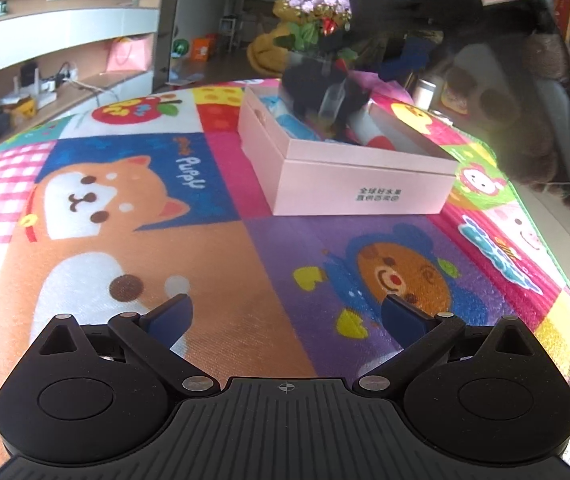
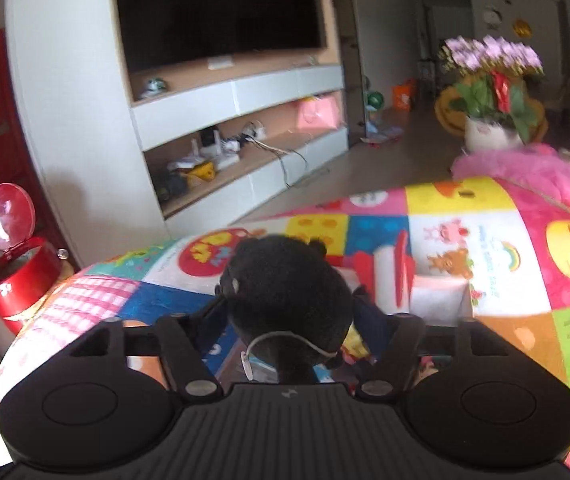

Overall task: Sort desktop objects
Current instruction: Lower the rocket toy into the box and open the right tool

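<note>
The black plush toy (image 2: 289,304) is seen between the right tongs (image 2: 293,320), spread apart over the pink box (image 1: 365,184); the left tongs (image 1: 285,312), apart and empty, are nearer than it.

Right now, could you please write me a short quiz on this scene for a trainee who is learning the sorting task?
1. True or false: the left gripper has nothing between its fingers.
2. What sits between the fingers of the right gripper? A) a black plush toy B) a red cup C) a flower pot
3. What colour is the open box standing on the play mat?

Key: 1 true; 2 A; 3 pink.
</note>
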Tool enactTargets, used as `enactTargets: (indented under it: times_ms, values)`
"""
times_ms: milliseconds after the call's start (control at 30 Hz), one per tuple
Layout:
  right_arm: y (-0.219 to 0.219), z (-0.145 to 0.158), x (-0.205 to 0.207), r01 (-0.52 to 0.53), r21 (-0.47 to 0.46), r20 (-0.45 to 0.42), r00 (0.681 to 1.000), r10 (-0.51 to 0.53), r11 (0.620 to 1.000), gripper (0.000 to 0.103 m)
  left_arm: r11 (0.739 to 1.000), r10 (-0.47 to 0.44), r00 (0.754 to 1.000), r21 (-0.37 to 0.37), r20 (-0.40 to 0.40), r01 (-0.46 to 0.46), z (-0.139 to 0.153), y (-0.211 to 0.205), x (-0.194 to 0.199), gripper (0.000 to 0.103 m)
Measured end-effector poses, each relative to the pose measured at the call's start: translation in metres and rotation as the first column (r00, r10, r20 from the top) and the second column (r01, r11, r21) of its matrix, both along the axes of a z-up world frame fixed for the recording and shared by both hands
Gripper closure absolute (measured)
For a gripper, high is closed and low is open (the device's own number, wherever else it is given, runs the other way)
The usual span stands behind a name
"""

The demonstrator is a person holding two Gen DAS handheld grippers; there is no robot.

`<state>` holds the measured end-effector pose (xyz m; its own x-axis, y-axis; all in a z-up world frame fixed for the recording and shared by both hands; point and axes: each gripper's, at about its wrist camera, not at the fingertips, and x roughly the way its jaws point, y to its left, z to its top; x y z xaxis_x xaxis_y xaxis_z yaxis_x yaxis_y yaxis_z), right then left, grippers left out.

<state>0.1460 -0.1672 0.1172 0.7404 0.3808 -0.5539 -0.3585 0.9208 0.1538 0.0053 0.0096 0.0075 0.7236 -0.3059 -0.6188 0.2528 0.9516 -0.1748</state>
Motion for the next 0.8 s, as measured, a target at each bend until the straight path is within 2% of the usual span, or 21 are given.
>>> enactTargets:
  times_ms: [100, 167, 267, 333, 367, 400, 467, 500, 600, 733, 800]
  values:
    - [-0.015, -0.010, 0.007, 0.049, 0.042, -0.041, 0.998, -0.048, 0.998, 0.022, 1.000, 0.004, 1.000, -0.009, 0.000, -0.004, -0.001, 0.001, 0.001, 0.000]
    - [-0.026, -0.009, 0.008, 0.096, 0.058, -0.032, 0.995, -0.095, 0.994, 0.022, 1.000, 0.012, 1.000, -0.017, -0.005, -0.012, -0.002, 0.001, 0.002, 0.000]
    - [-0.033, -0.013, 0.013, 0.172, -0.001, -0.021, 0.985, -0.172, 0.985, 0.024, 1.000, 0.007, 1.000, -0.021, -0.012, -0.008, -0.004, -0.002, 0.002, 0.000]
    - [-0.033, -0.022, 0.021, 0.209, -0.052, -0.020, 0.977, -0.211, 0.976, 0.039, 1.000, 0.000, 1.000, -0.016, -0.011, 0.000, -0.004, -0.003, 0.001, 0.000]
    - [-0.033, -0.027, 0.026, 0.219, -0.063, -0.033, 0.975, -0.221, 0.974, 0.055, 1.000, -0.001, 1.000, -0.013, -0.010, 0.001, -0.004, -0.004, 0.000, 0.000]
    - [-0.033, -0.033, 0.032, 0.232, -0.068, -0.052, 0.971, -0.235, 0.970, 0.065, 1.000, 0.001, 1.000, -0.011, -0.010, -0.001, -0.004, -0.004, 0.000, 0.000]
    - [-0.036, -0.045, 0.044, 0.255, -0.055, -0.099, 0.961, -0.260, 0.965, 0.071, 1.000, 0.010, 1.000, -0.008, -0.010, -0.010, -0.003, -0.003, 0.000, 0.000]
    - [-0.037, -0.051, 0.050, 0.261, -0.050, -0.123, 0.956, -0.265, 0.964, 0.079, 1.000, 0.015, 1.000, -0.007, -0.009, -0.015, -0.003, -0.002, 0.000, 0.000]
    - [-0.042, -0.058, 0.054, 0.263, -0.030, -0.162, 0.951, -0.264, 0.964, 0.080, 1.000, 0.029, 1.000, -0.010, -0.010, -0.029, -0.003, 0.003, 0.001, 0.000]
    - [-0.049, -0.056, 0.042, 0.243, -0.048, -0.242, 0.938, -0.247, 0.969, 0.081, 0.999, 0.027, 0.999, -0.024, -0.016, -0.028, -0.004, 0.003, 0.001, 0.000]
    - [-0.055, -0.055, 0.034, 0.234, -0.049, -0.272, 0.932, -0.238, 0.971, 0.086, 1.000, 0.014, 1.000, -0.024, -0.017, -0.015, -0.005, -0.001, 0.001, 0.000]
